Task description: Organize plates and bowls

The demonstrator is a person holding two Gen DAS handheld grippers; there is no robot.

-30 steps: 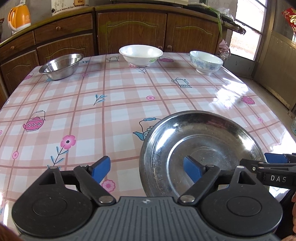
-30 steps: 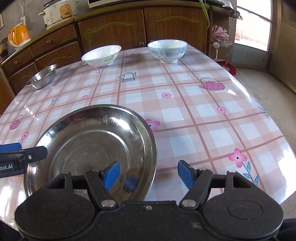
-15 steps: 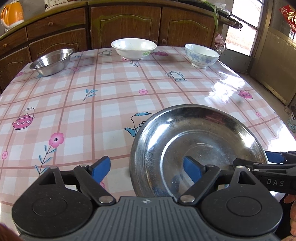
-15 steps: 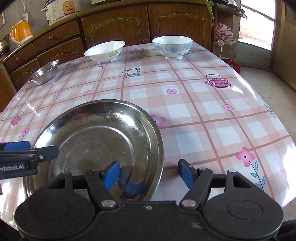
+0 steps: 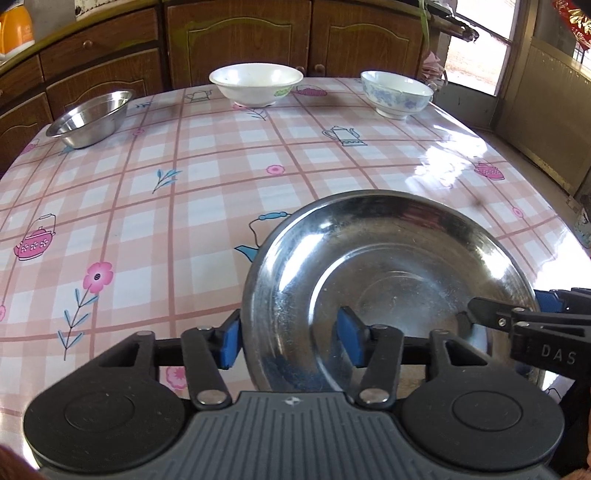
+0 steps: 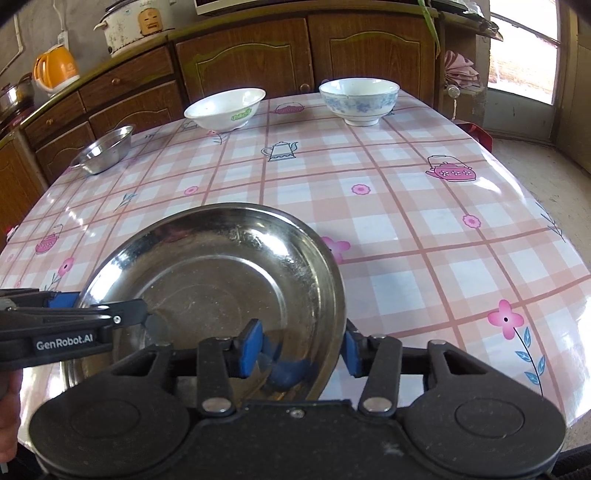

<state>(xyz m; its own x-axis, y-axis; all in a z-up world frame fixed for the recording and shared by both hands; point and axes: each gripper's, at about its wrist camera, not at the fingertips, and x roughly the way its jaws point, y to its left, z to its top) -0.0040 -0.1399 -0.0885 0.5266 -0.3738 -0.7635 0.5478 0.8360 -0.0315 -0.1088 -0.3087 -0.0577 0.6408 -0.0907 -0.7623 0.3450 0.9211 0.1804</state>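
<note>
A wide steel plate (image 5: 391, 273) sits near the table's front edge; it also shows in the right wrist view (image 6: 214, 280). My left gripper (image 5: 290, 338) straddles the plate's left rim, one blue pad outside and one inside, with a gap still between pads and rim. My right gripper (image 6: 299, 349) straddles the right rim the same way. A small steel bowl (image 5: 90, 118), a white bowl (image 5: 256, 83) and a blue-patterned bowl (image 5: 397, 94) stand along the far edge.
The table (image 5: 184, 206) has a glossy pink checked cloth. Wooden cabinets (image 6: 240, 51) run behind it. An orange kettle (image 6: 55, 70) and a rice cooker (image 6: 136, 27) stand on the counter. A doorway (image 6: 524, 48) lies at the right.
Both grippers have narrowed around the steel plate's opposite rims. The cameras have risen slightly and the plate looks slightly lifted and tilted.
</note>
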